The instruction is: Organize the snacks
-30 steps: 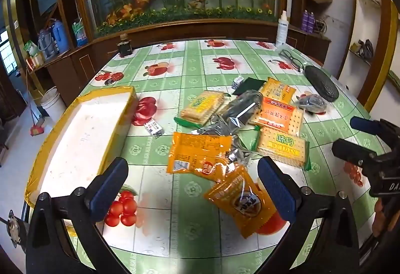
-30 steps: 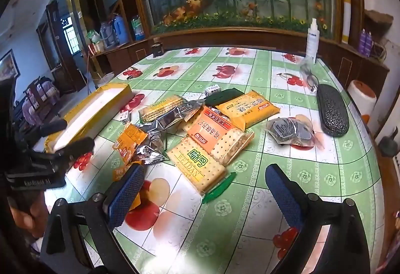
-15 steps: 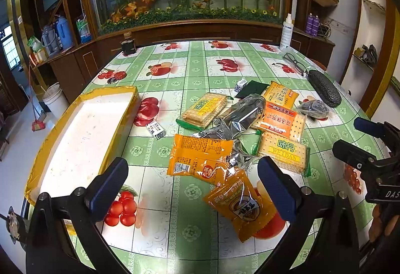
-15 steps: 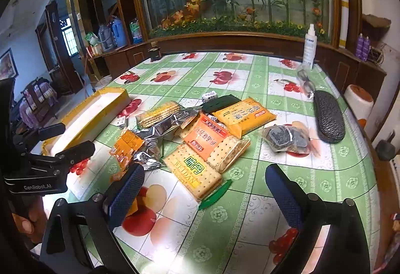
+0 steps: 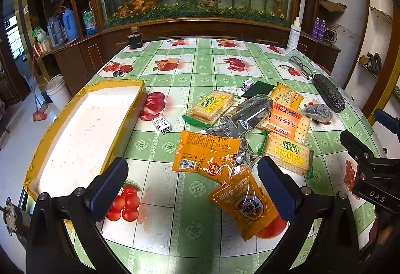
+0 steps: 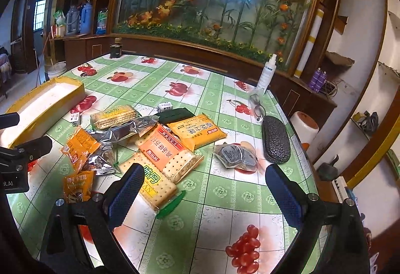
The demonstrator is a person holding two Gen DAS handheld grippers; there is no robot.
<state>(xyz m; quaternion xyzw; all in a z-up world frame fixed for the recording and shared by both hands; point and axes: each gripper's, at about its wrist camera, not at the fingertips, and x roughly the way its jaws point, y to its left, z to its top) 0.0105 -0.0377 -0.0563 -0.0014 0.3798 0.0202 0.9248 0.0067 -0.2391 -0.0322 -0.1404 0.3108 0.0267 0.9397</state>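
Tools nearest: left tool (image 5: 192,189) spread wide, empty, above an orange snack packet (image 5: 243,201); right tool (image 6: 205,194) likewise spread, empty (left pad over a Weidan cracker pack (image 6: 155,185)). Beyond, on tabletop (image 5: 190,226): second orange packet (image 5: 205,154), silver foil pouch (image 5: 250,114), remaining snacks heaped together. Left of heap: yellow-rimmed tray (image 5: 82,129), nothing inside. Far right: black glasses case (image 6: 275,139).

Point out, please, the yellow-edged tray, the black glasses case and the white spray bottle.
yellow-edged tray (image 5: 130,109), left wrist view, on its right wall.
black glasses case (image 6: 275,142), right wrist view, middle of its textured lid.
white spray bottle (image 6: 267,76), right wrist view, on its body.
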